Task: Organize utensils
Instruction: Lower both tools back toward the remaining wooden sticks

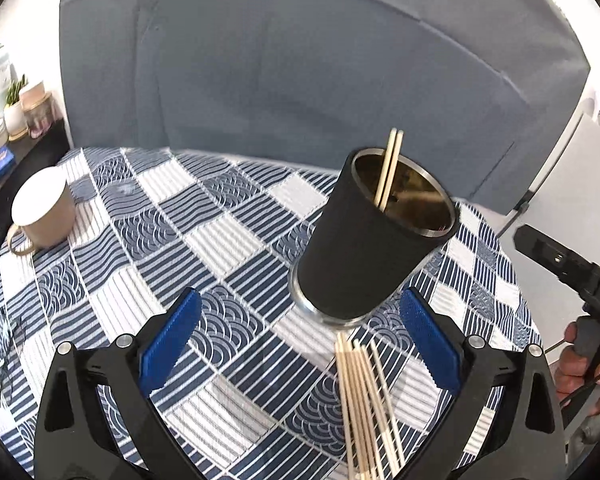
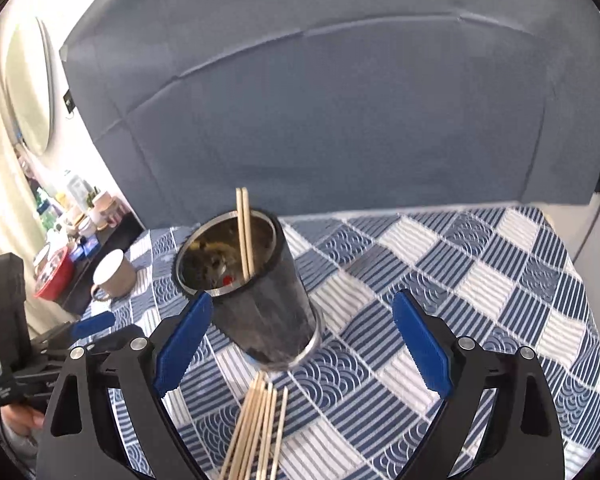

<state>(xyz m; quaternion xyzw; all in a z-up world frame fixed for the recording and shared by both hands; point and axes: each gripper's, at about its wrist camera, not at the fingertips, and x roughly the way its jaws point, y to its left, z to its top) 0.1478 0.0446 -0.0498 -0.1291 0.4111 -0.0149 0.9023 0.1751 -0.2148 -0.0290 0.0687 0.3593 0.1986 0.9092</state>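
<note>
Wooden chopsticks (image 1: 364, 404) lie bundled on the checked cloth before the black metal-rimmed cylindrical holder (image 1: 374, 236); both the left gripper (image 1: 300, 344) and right gripper (image 2: 304, 344) gape empty. A careless pinch could scatter them or topple the holder.

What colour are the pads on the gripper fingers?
Bright blue pads with a fine ribbed texture, on black arms. They show best in the right wrist view.

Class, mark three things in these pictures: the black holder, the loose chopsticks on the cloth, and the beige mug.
black holder (image 1: 360, 256), left wrist view, on its dark outer wall.
loose chopsticks (image 2: 260, 420), right wrist view, mid-bundle.
beige mug (image 1: 44, 210), left wrist view, on its side.
</note>
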